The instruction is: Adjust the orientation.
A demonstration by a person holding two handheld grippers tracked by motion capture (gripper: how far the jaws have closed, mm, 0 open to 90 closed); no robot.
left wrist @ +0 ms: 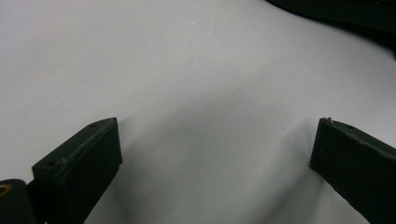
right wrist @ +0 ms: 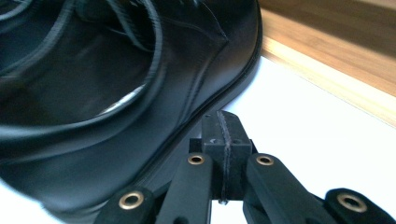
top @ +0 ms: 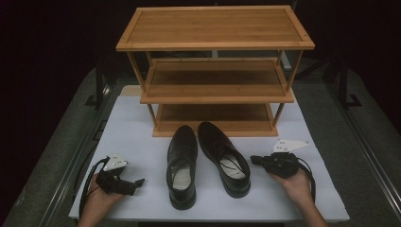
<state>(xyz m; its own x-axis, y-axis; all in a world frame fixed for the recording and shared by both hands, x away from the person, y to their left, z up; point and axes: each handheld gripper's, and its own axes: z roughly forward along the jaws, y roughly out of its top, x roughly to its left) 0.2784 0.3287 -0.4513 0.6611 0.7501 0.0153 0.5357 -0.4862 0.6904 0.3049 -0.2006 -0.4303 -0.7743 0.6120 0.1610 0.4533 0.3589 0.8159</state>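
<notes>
Two black leather lace-up shoes stand side by side on the white table (top: 132, 127), toes toward a bamboo rack: the left shoe (top: 182, 165) and the right shoe (top: 223, 157). My left gripper (top: 135, 183) lies held in a hand left of the left shoe, a short gap away. In its own view the left gripper (left wrist: 215, 135) is open wide over bare table, with a dark shoe edge (left wrist: 355, 11) at the top right. My right gripper (top: 253, 160) points at the right shoe's side. In the right gripper view, the right gripper (right wrist: 225, 133) is shut on nothing, right beside the shoe (right wrist: 116, 93).
A three-tier bamboo shoe rack (top: 215, 28) stands at the back of the table, all shelves bare; its bottom shelf (right wrist: 327, 51) lies just past the right shoe's toe. Dark floor and metal rails (top: 71, 161) flank the table. Cables trail from both grippers.
</notes>
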